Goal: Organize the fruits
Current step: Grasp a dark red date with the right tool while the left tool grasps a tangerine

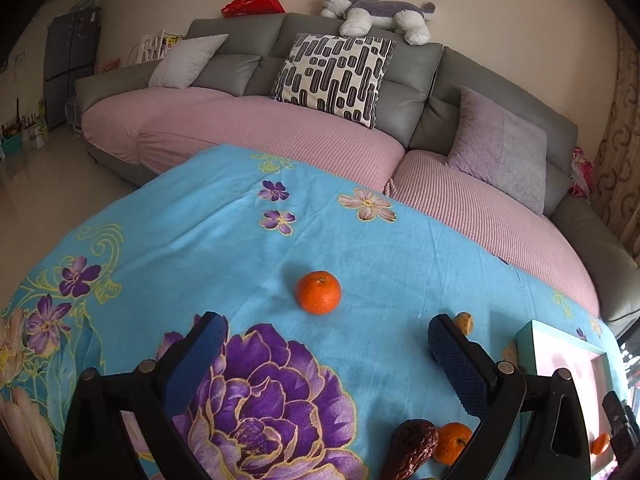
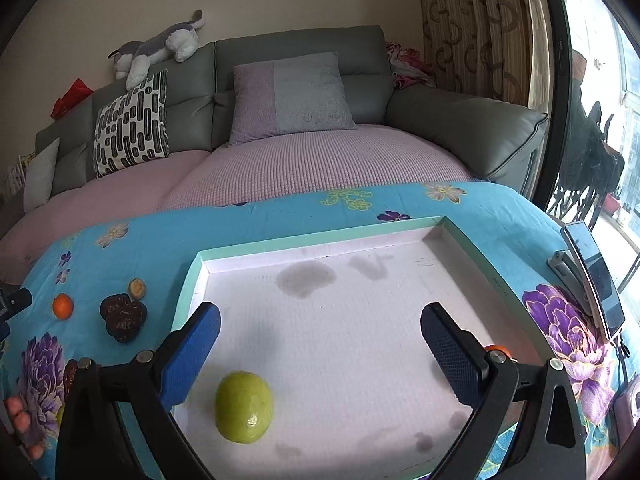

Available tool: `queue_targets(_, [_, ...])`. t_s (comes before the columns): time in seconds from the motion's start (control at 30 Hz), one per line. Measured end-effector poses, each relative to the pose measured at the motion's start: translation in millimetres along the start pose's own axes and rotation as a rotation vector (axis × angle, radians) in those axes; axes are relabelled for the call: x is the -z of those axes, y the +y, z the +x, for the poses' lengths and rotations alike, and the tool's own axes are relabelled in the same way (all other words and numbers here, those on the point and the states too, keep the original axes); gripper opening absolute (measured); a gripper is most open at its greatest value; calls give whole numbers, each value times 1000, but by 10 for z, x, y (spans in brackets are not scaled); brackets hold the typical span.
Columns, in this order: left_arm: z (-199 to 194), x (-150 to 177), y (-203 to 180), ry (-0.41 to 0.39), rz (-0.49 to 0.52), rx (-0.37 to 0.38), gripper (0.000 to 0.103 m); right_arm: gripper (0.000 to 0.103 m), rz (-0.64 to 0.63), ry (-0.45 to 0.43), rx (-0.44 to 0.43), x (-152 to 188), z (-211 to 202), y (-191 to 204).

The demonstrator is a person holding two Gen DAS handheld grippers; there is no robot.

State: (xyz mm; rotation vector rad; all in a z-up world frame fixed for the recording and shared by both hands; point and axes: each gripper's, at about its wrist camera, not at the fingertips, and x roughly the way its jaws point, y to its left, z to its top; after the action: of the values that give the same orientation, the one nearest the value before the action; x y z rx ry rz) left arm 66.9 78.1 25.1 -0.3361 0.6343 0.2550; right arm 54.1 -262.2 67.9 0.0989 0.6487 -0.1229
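Left gripper (image 1: pixel 324 344): jaws spread wide, nothing held. A glossy round orange (image 1: pixel 319 292) is seen on the blue floral cloth (image 1: pixel 200 240), centre frame, just beyond the fingertips. Right gripper (image 2: pixel 320 328): likewise wide open and empty, above the teal-rimmed tray (image 2: pixel 320 236). A smooth green fruit (image 2: pixel 244 407) lies in the tray, lower centre. Only the right wrist view shows the tray's stained white floor.

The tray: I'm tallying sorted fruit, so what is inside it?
Inside the tray, a green fruit lies near the front. An orange fruit peeks behind the right gripper, mostly hidden. Dark stains mark the liner.
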Motion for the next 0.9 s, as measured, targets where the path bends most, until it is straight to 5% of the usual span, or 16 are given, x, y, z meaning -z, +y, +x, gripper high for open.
queue_targets(0.27, [54, -157, 80, 14, 34, 67, 103, 100, -68, -10, -125, -25, 8, 436])
queue_targets(0.57, [237, -249, 13, 28, 129, 28, 103, 100, -140, -21, -284, -140, 4, 1034])
queue_targets(0.9, [561, -275, -63, 88, 148, 3, 103, 95, -217, 31, -309, -180, 244, 1478])
